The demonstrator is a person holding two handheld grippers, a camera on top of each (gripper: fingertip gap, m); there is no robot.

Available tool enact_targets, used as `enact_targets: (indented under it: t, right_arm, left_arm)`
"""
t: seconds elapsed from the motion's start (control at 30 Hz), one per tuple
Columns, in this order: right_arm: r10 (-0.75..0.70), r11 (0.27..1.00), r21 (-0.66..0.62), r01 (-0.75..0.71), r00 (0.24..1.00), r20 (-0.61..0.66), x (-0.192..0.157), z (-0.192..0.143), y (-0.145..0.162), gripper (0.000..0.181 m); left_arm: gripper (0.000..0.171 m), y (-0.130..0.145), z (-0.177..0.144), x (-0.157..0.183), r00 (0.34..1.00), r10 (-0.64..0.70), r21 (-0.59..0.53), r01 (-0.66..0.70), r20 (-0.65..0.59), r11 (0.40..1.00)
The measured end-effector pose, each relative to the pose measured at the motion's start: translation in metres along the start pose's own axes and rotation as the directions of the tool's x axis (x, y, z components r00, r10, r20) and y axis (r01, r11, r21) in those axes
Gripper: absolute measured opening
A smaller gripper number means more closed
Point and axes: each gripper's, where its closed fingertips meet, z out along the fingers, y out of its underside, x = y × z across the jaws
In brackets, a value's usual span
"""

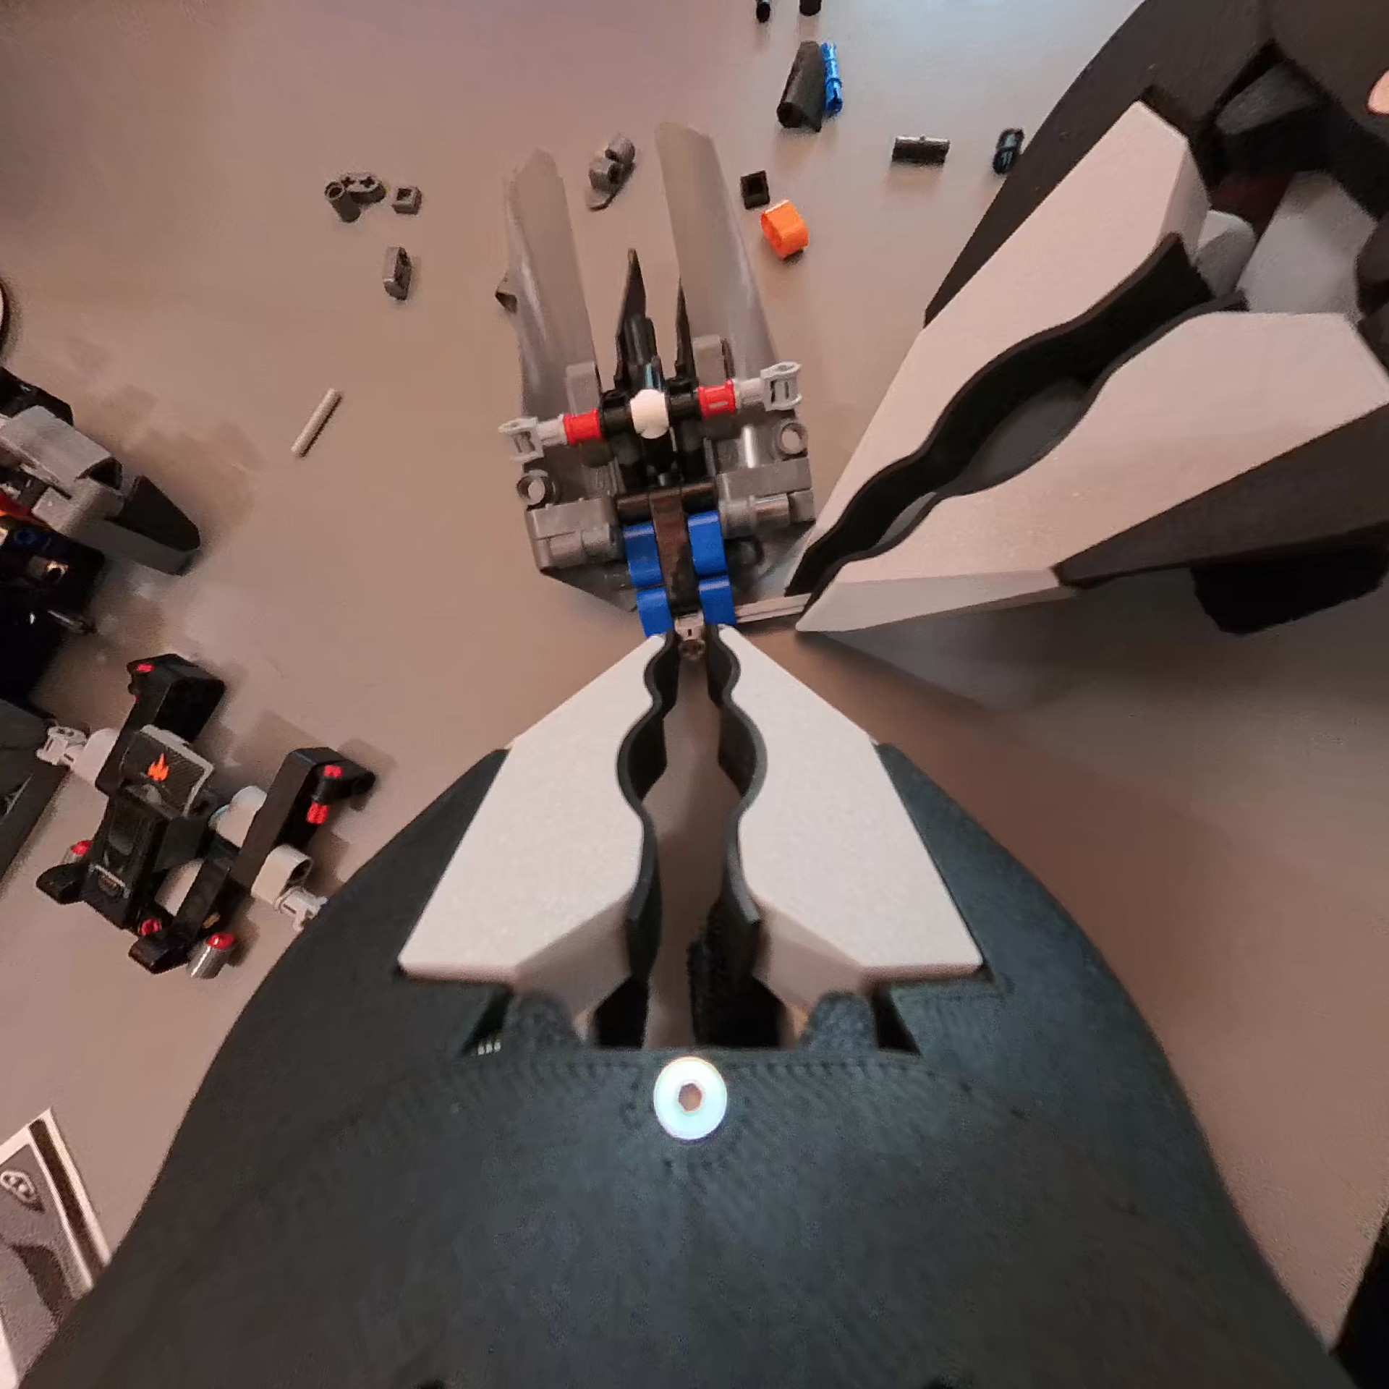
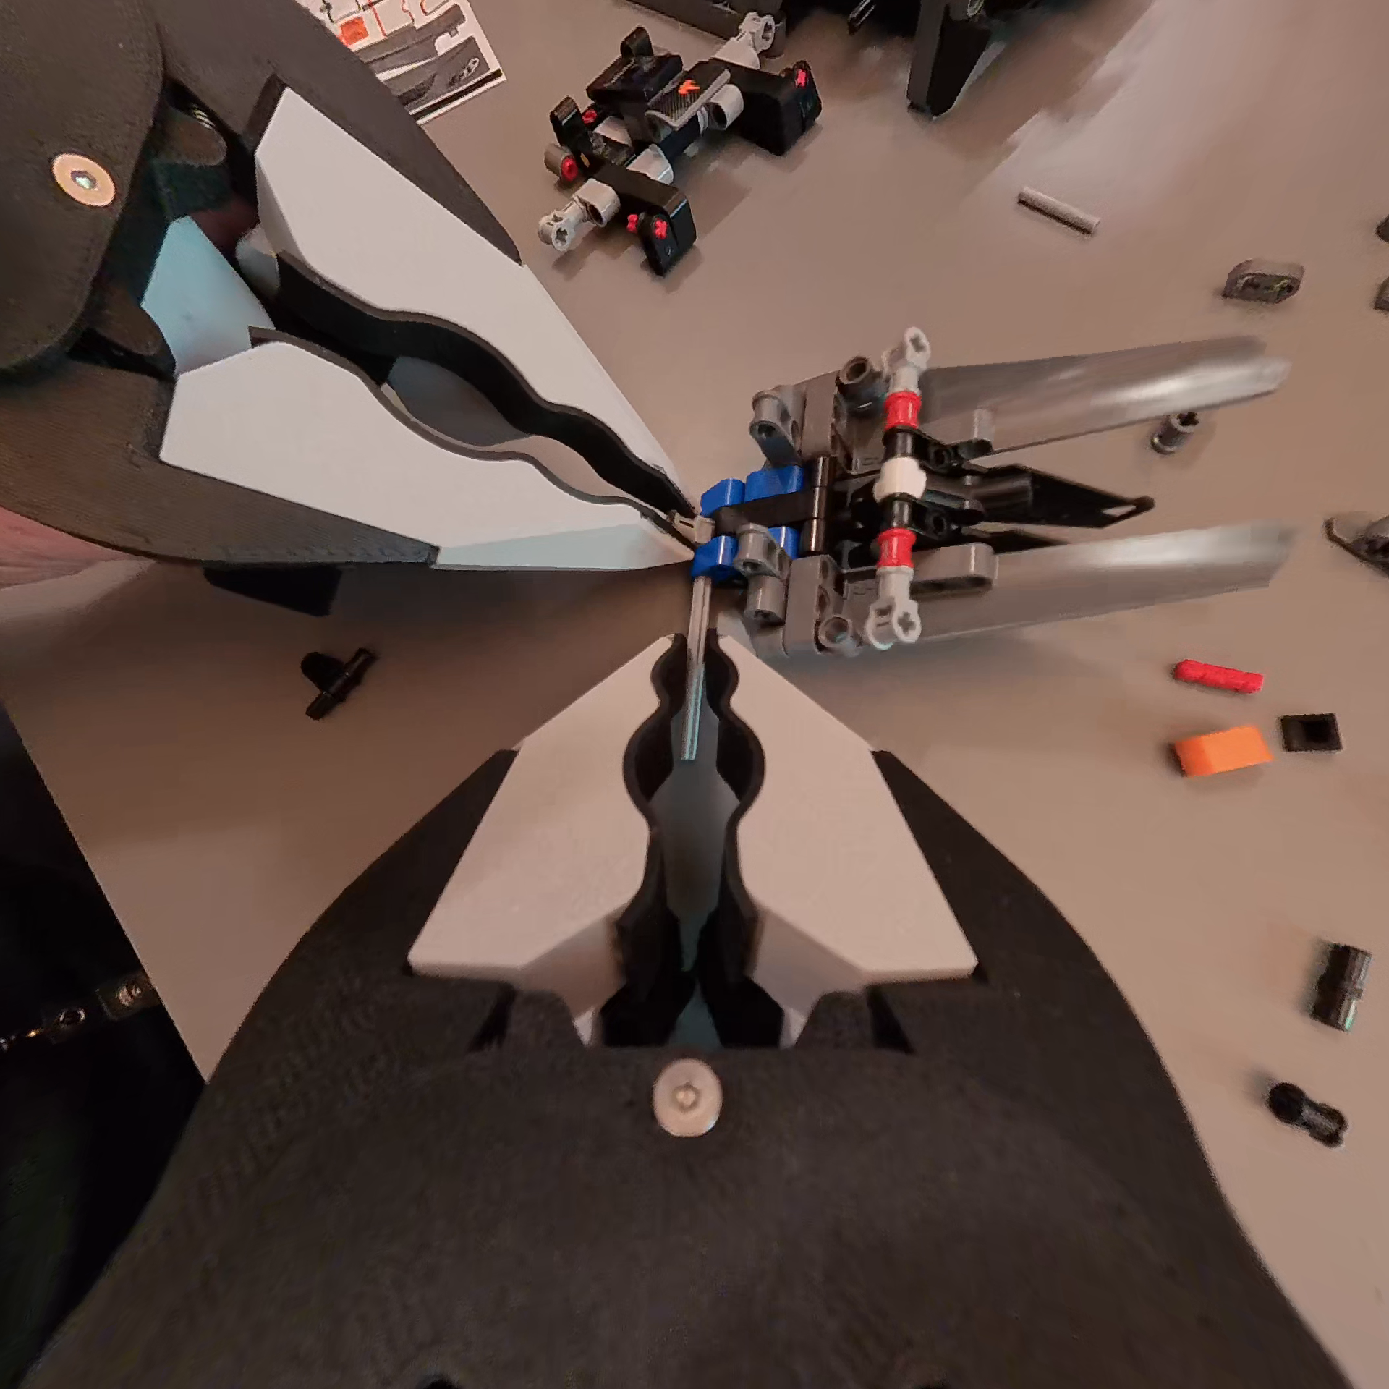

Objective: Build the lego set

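Observation:
A lego assembly [image 1: 661,451] with two grey wing panels, black spikes, blue connectors, red bushes and a white ball lies on the tan table. It also shows in the right wrist view [image 2: 902,511]. My left gripper [image 1: 692,643] is shut on the assembly's near end, between the blue connectors [image 1: 680,571]. My right gripper [image 2: 695,646] is shut on a thin grey axle [image 2: 697,676]. The axle's far end sits in the blue connector [image 2: 714,567] at the assembly's side. The left gripper [image 2: 685,526] meets the assembly from the left in the right wrist view. The right gripper [image 1: 808,605] comes in from the right in the left wrist view.
A black sub-assembly with red pins [image 1: 195,819] [image 2: 676,143] lies apart. Loose parts are scattered: a grey axle [image 1: 316,421] [image 2: 1058,210], an orange piece [image 1: 784,228] [image 2: 1221,748], a red axle [image 2: 1218,675], a black pin [image 2: 334,680] and dark grey connectors [image 1: 357,197]. An instruction sheet [image 2: 421,52] lies at the table's far side. The black pin [image 2: 334,680] is about 10 centimetres from my right fingertips.

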Motion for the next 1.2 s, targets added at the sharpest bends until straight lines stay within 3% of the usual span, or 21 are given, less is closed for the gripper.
enact_targets:
  t: [0.27, 0.53, 0.83, 1.0, 1.2]
  right_arm:
    - [-0.092, 0.996, -0.015, 0.092, 0.993, -0.067, 0.004, 0.001, -0.001, 0.002]
    - [0.011, 1.000, -0.005, -0.011, 1.000, 0.022, 0.005, 0.000, -0.001, 0.002]
    - [-0.195, 0.980, -0.040, 0.193, 0.979, -0.064, 0.010, 0.001, -0.002, 0.002]
    - [0.011, 1.000, -0.015, -0.010, 0.999, 0.052, 0.010, 0.000, -0.003, 0.002]
    - [0.151, 0.989, -0.019, -0.150, 0.980, 0.127, 0.011, 0.000, -0.003, 0.002]
  left_arm:
    - [0.005, 0.001, 0.003, -0.001, 1.000, -0.023, 0.034, 0.023, -0.008, 0.999]
    - [0.005, -0.002, 0.005, -0.002, 0.999, -0.035, 0.060, 0.036, -0.015, 0.998]
    - [0.005, -0.004, 0.007, -0.004, 0.999, -0.041, 0.057, 0.043, -0.028, 0.997]
    - [0.005, -0.004, 0.008, -0.004, 1.000, -0.025, 0.057, 0.026, -0.012, 0.998]
    - [0.005, -0.005, 0.009, -0.004, 0.999, -0.031, 0.057, 0.032, -0.016, 0.998]
